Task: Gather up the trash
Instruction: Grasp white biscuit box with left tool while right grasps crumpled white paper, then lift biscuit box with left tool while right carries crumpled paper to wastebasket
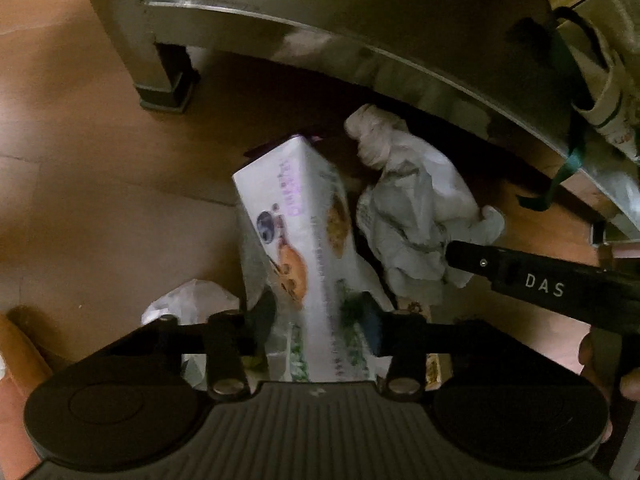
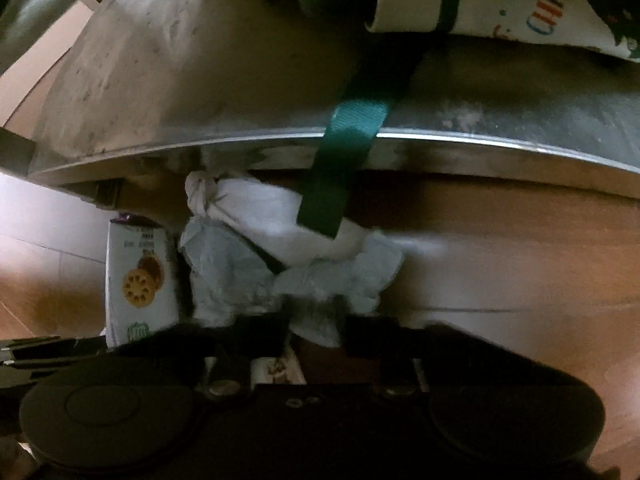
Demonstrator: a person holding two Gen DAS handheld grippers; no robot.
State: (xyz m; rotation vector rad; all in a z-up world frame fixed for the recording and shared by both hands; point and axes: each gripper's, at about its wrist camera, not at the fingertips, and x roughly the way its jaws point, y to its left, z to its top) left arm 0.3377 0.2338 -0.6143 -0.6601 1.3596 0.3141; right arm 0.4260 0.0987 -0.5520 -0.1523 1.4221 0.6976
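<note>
A white cookie box [image 1: 296,232] lies on the brown floor with its far end under a steel shelf. My left gripper [image 1: 316,316] points steeply down, one pad pressing on each long side of the box. Just right of the box sits a crumpled white paper and plastic wad [image 1: 416,208]. In the right wrist view my right gripper [image 2: 314,328] is closed on the near edge of that wad [image 2: 248,264], and the cookie box [image 2: 140,280] stands at its left. The right gripper's black finger [image 1: 520,276] reaches in from the right in the left wrist view.
A low steel shelf edge [image 1: 360,56] overhangs the trash, with its leg [image 1: 160,80] at the left. A green strap [image 2: 344,168] hangs from a printed tote bag [image 1: 604,92] over the wad. A clear plastic scrap [image 1: 188,300] lies left of my left gripper.
</note>
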